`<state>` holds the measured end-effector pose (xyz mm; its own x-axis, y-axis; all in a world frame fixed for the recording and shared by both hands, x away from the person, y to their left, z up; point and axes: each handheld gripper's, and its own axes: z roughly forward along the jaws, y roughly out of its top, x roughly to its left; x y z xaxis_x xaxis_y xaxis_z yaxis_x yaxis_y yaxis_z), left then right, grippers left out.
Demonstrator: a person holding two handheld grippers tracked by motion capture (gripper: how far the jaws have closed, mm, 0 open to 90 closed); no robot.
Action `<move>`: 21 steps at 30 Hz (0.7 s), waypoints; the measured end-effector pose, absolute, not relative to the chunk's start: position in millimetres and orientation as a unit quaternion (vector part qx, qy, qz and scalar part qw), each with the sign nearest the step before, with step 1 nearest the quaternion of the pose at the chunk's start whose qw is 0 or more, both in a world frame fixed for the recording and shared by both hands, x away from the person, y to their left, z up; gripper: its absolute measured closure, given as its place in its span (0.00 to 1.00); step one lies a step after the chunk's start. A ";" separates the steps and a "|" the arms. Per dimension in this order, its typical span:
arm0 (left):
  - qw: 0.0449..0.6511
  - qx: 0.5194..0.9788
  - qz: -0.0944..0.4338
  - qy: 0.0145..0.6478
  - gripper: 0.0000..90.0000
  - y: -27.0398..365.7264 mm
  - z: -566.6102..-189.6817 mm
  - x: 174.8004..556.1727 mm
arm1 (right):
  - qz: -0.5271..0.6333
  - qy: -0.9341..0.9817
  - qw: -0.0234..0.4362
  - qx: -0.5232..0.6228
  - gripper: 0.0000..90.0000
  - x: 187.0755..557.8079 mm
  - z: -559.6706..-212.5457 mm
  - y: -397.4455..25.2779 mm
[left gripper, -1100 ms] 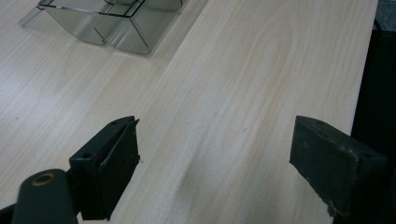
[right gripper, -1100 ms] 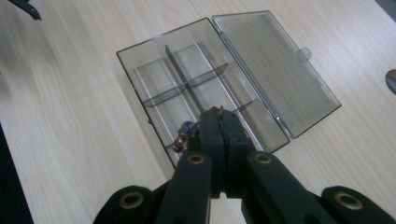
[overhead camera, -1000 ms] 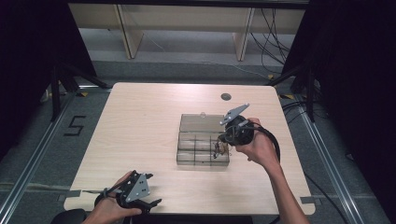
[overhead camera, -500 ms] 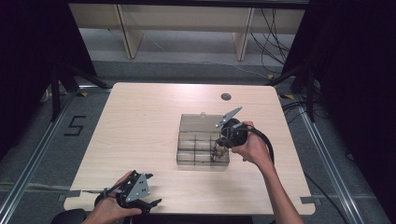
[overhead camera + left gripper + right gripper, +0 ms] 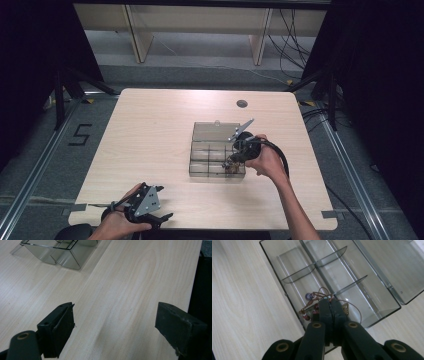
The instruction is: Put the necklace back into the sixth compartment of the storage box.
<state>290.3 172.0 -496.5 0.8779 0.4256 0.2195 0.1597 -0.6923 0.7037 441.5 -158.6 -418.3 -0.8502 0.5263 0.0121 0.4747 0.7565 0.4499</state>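
Note:
A clear plastic compartment box (image 5: 200,159) lies mid-table with its lid (image 5: 212,131) folded open behind it. My right gripper (image 5: 233,161) points down into the box's near right corner. In the right gripper view, that gripper (image 5: 331,302) is shut on a brown beaded cord (image 5: 310,297) with red and purple beads, which hangs into a compartment of the box (image 5: 277,275). My left gripper (image 5: 164,202) sits at the table's front left edge, open, with bare wood between its fingers (image 5: 62,322). A corner of the box (image 5: 63,257) shows far ahead of it.
The wooden table (image 5: 150,130) has a small round cable hole (image 5: 242,104) at the back. The box's other compartments (image 5: 329,270) look empty. The right gripper's black cable (image 5: 280,155) loops over the person's hand. Dark floor and rails surround the table.
My right gripper has shifted slightly left and nearer, lowering with the beaded cord over the box's near right corner. The left gripper has stayed put.

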 end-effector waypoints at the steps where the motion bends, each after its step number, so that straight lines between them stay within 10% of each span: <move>1: 0.364 0.897 0.189 0.164 0.17 171.4 -498.1 290.3 | 0.220 0.936 0.050 0.272 1.00 443.4 -425.0 -158.9; 21: 0.361 0.900 0.185 0.162 0.17 171.9 -497.3 290.5 | 0.163 0.942 0.029 0.292 1.00 450.1 -458.5 -162.3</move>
<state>290.5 171.9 -497.3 0.8789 0.4252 0.2163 0.1577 -0.6868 0.7095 450.1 -162.3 -458.5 -0.8274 0.5602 0.0395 0.5411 0.7762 0.3236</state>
